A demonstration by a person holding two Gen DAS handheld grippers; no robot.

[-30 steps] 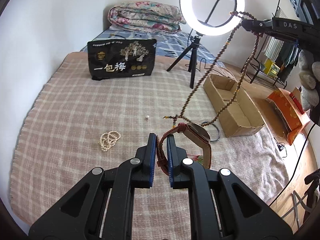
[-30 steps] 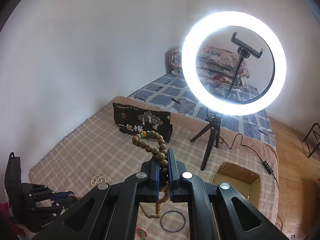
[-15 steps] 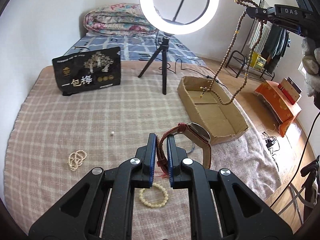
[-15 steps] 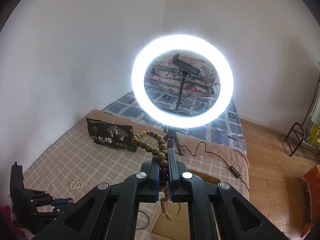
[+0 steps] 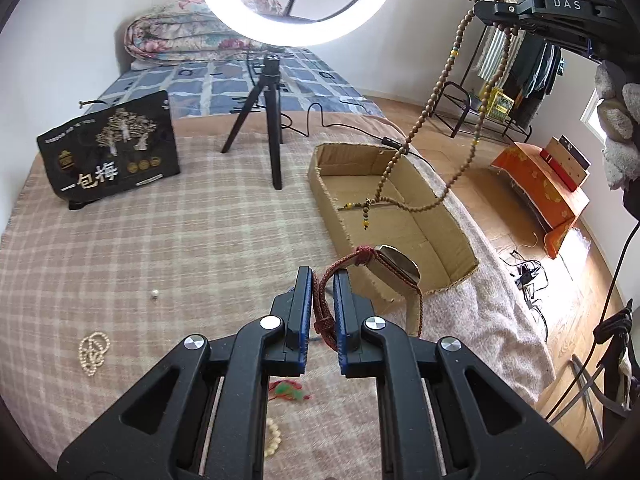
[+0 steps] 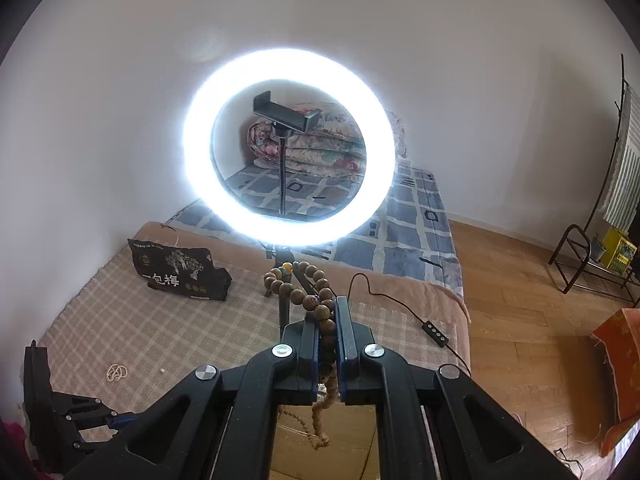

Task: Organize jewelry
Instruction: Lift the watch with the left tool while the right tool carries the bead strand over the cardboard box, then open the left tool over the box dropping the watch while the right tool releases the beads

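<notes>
My left gripper (image 5: 322, 280) is shut on the red woven strap of a wristwatch (image 5: 394, 268), held above the near end of an open cardboard box (image 5: 320, 160). My right gripper (image 6: 327, 312) is shut on a long wooden bead necklace (image 6: 308, 300). In the left wrist view that necklace (image 5: 434, 92) hangs from the right gripper (image 5: 486, 14) high up, its lower loop and tassel dangling inside the box. A white pearl bracelet (image 5: 93, 351), a cream bead bracelet (image 5: 274, 438) and a red-green tassel charm (image 5: 286, 391) lie on the plaid blanket (image 5: 160, 248).
A lit ring light (image 5: 296, 4) on a black tripod (image 5: 268, 112) stands just behind the box. A black printed bag (image 5: 108, 152) stands at the back left. A single loose pearl (image 5: 153, 294) lies on the blanket. A folded quilt (image 5: 188, 40) lies behind; an orange box (image 5: 540, 196) sits on the floor.
Both grippers have swung right towards the cardboard box. The necklace's lower loop now hangs inside the box, and the watch is over its near end.
</notes>
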